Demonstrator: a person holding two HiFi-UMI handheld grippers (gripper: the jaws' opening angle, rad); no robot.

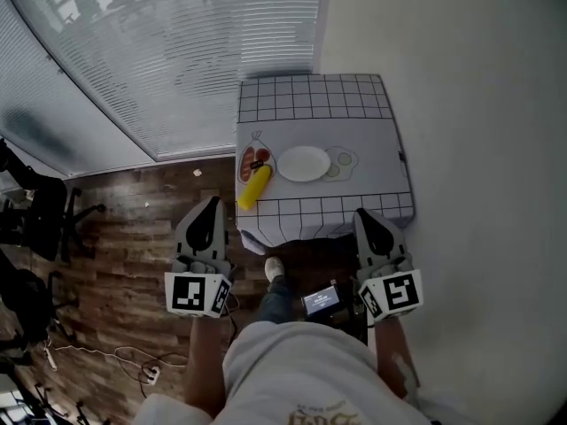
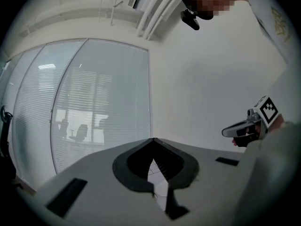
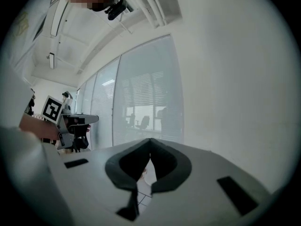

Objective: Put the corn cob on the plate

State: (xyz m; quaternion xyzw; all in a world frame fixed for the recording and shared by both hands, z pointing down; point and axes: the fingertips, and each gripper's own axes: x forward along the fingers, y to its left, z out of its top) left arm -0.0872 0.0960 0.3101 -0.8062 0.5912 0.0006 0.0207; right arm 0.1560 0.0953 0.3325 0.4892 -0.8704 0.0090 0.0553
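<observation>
Grid-cloth table (image 1: 354, 104) by a white wall, wood floor. I see the corn cob (image 1: 254, 188) at its left edge, just beside the plate (image 1: 304, 164), not on it. Left gripper (image 1: 209, 204) and right gripper (image 1: 364, 216): jaws pressed together, empty.

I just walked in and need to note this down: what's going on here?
A person stands at a small table with a gripper in each hand. The left gripper and right gripper are both shut and empty, held short of the table's near edge. The corn cob lies at the table's left side, beside the plate, not on it. Nothing has been picked up yet.
</observation>
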